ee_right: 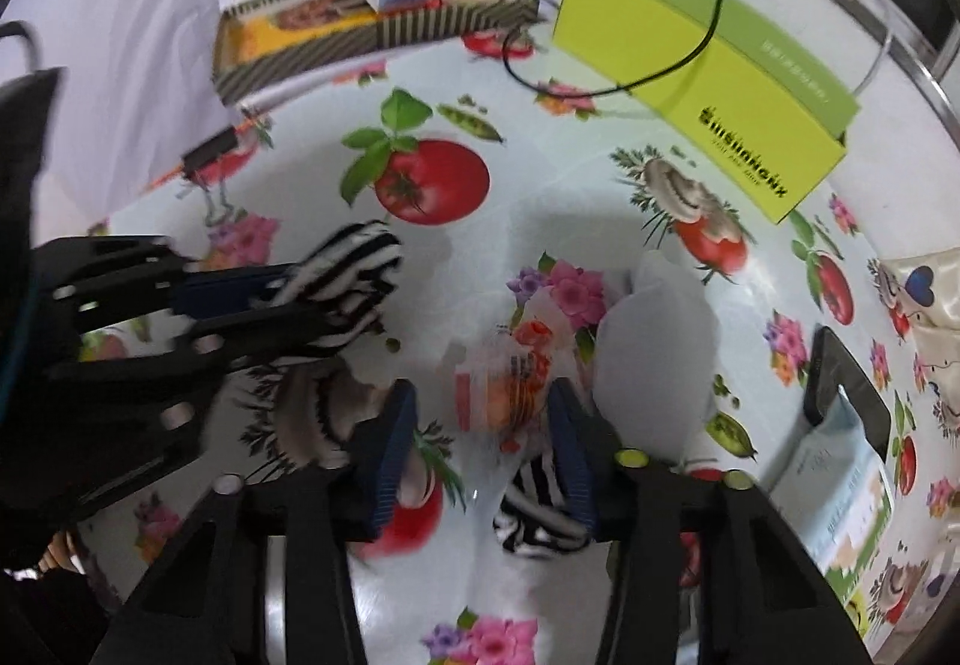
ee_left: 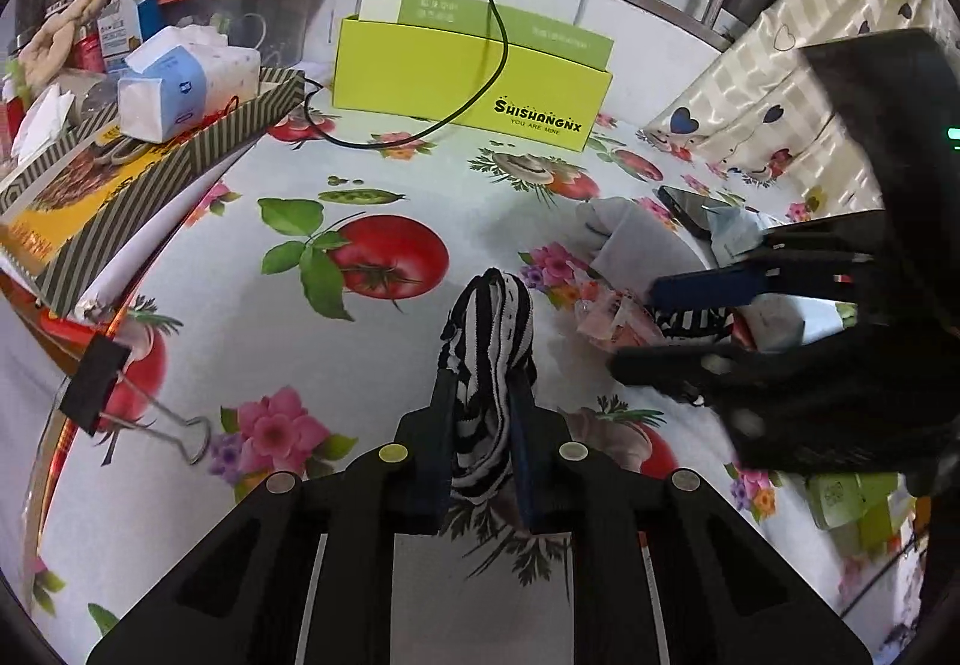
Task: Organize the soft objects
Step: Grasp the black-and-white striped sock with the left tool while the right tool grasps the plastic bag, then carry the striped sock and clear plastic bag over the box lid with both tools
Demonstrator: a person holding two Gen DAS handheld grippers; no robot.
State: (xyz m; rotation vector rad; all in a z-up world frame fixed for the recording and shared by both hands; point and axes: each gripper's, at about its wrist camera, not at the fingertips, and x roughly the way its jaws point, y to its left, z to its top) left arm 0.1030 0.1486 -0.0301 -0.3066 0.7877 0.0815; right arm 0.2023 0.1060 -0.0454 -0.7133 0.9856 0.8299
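Left tool [ee_left: 485,395] clenched on a black-and-white striped sock [ee_left: 489,359], lifted just above the flowered worktop [ee_left: 240,305], near side of the yellow-green box [ee_left: 468,83]. Right tool [ee_right: 480,425] part-open, straddling a clear wrapped packet [ee_right: 510,383]; second striped sock [ee_right: 540,515] beside its right finger.

bright, even light with soft shadows beyond the fingers. right wrist view is motion-blurred. fisheye bends edges dark.
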